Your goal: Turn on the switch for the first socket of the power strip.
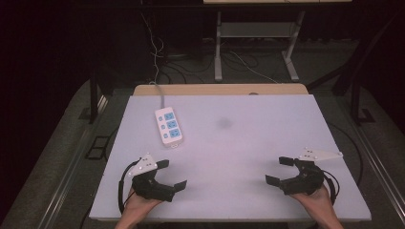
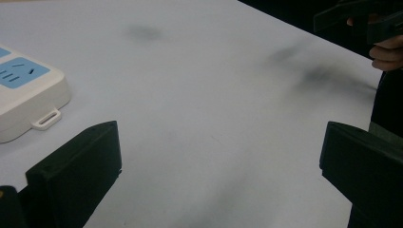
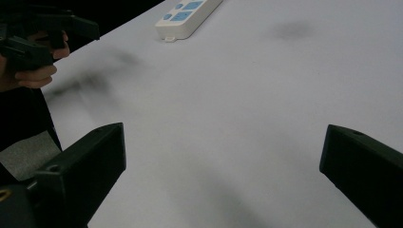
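High view: one power strip (image 1: 169, 126), two wide-jawed grippers, left gripper (image 1: 172, 174) and right gripper (image 1: 280, 170).

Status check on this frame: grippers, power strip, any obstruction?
Left gripper open, empty. Right gripper open, empty. Power strip flat, far left on table, untouched. Nothing between.

The table (image 1: 248, 143) carries a power strip (image 1: 169, 126) on its left half, toward the far edge, lying lengthwise from far to near with a slight tilt. A cable (image 1: 160, 93) runs from the strip's far end over the far edge of the table. The left gripper (image 1: 173, 175) sits near the front left corner, nearer the person than the strip and apart from it. The right gripper (image 1: 280, 170) sits near the front right corner, well apart from the left gripper, facing it across the table. Behind the table, a desk frame (image 1: 258, 43) stands on the floor.
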A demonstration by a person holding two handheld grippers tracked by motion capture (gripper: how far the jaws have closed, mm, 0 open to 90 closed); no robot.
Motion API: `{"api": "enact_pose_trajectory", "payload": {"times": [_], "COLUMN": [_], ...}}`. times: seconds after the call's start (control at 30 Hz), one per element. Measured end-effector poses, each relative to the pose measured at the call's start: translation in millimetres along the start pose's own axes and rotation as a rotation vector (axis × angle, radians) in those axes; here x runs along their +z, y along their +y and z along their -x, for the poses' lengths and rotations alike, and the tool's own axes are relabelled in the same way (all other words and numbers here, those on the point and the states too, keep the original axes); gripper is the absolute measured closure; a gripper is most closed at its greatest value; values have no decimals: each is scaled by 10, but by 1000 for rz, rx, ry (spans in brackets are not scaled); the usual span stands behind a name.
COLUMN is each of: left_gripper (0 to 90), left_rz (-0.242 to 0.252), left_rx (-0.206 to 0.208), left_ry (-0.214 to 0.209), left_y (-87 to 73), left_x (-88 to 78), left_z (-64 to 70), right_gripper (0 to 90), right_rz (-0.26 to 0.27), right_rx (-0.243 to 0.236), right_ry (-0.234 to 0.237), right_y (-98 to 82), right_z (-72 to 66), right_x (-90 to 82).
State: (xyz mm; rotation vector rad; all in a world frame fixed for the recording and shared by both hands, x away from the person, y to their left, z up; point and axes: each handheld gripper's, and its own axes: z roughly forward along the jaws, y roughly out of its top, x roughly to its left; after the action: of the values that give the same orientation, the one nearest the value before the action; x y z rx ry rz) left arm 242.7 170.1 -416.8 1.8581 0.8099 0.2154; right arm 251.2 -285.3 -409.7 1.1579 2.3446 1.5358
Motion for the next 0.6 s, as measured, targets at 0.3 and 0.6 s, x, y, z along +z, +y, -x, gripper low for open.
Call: {"api": "enact_pose_trajectory", "payload": {"times": [0.3,0.6], "left_gripper": [0,0], "left_rz": [-7,-9], "left_rx": [4,-8], "left_ry": [-1,-2], "left_y": [0,7], "left_x": [-3,-7], "left_z": [-1,-12], "right_gripper": [12,12], "right_rz": [-5,-17], "right_rx": [-1,-3], "right_ry": [5,6], "right_y": [-7,-16], "right_z": [-6,-5], "right_x": [5,21]}}
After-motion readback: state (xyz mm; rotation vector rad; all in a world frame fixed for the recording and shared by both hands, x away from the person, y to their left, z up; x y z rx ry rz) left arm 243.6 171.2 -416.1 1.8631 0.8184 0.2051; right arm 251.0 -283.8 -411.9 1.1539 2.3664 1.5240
